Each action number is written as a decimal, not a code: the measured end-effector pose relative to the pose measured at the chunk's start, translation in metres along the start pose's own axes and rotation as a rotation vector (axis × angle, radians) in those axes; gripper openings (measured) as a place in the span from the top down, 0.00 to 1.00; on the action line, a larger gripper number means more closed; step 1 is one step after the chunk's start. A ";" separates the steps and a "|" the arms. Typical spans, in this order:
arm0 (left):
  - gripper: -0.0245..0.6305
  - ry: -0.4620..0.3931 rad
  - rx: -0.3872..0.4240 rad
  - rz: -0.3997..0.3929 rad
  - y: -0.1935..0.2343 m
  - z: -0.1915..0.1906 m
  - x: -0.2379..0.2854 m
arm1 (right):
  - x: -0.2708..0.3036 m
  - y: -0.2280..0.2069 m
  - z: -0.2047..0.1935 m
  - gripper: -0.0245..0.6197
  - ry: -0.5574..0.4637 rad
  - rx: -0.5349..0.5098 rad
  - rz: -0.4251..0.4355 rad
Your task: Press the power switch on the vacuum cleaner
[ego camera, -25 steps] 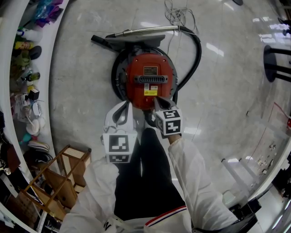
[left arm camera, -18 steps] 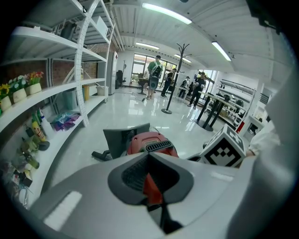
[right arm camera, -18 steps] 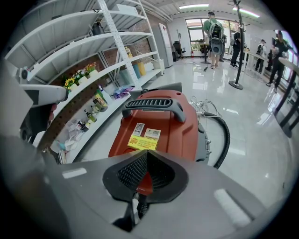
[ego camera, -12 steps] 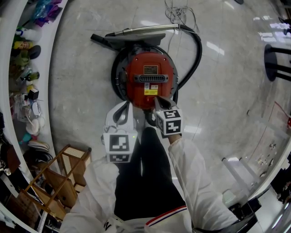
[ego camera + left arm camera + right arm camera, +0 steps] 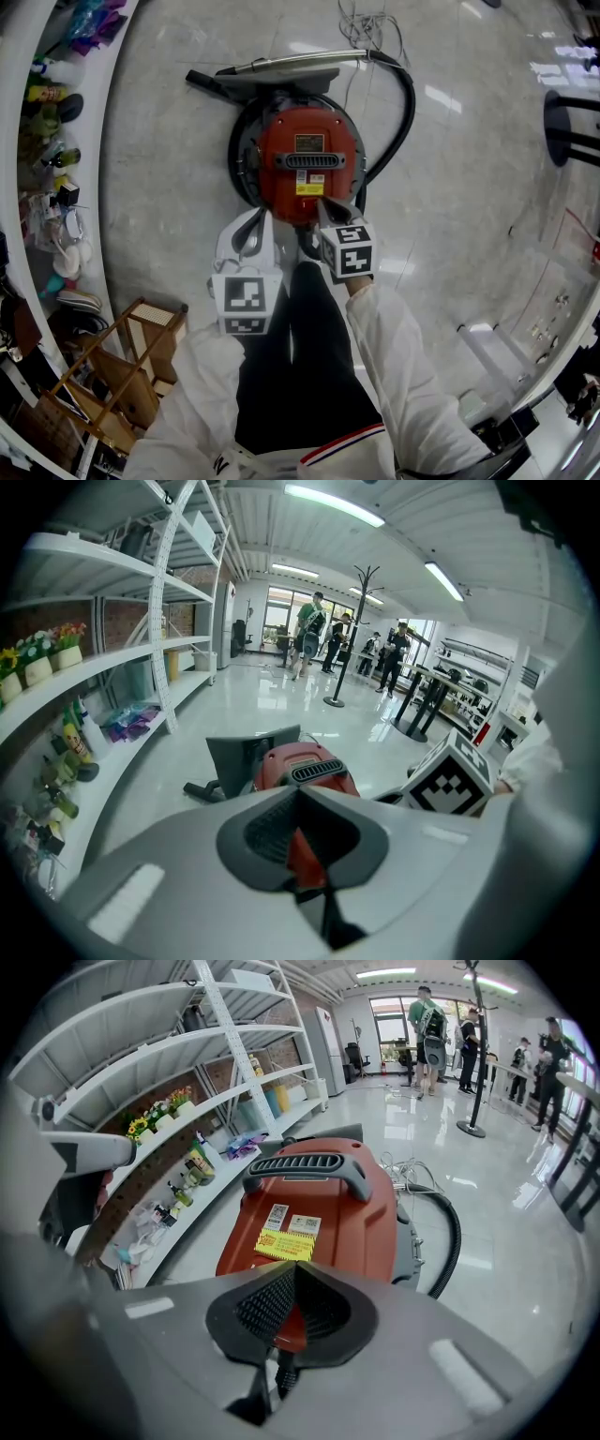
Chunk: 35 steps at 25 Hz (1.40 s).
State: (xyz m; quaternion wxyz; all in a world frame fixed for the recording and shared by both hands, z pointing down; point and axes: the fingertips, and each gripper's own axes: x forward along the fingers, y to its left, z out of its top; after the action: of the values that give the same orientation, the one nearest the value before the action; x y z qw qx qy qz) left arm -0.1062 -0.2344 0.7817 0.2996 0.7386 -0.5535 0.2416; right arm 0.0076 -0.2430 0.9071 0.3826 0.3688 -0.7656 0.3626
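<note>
The red vacuum cleaner (image 5: 307, 164) sits on the floor (image 5: 469, 187) just ahead of both grippers. The right gripper (image 5: 323, 206) — jaws pressed together, nothing between them — points its tip at the cleaner's near edge; the left gripper (image 5: 259, 223) (also closed, empty) hangs just beside it.

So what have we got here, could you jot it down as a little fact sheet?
Machine: red vacuum cleaner, on the glossy floor
Hose: black hose, arcing from the metal wand to the body
Left gripper: jaws together, nothing held, beside the vacuum's near edge
Right gripper: jaws together, nothing held, tip over the red top's near edge
Switch contact: cannot tell
</note>
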 end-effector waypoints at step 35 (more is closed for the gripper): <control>0.96 -0.071 0.041 -0.007 -0.011 0.052 -0.056 | -0.068 0.010 0.059 0.96 -0.092 -0.018 -0.036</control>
State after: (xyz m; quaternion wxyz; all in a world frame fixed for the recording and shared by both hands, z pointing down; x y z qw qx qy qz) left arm -0.1094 -0.2315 0.7042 0.2653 0.7546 -0.5562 0.2255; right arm 0.0098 -0.2679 0.8201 0.3569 0.3956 -0.7786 0.3315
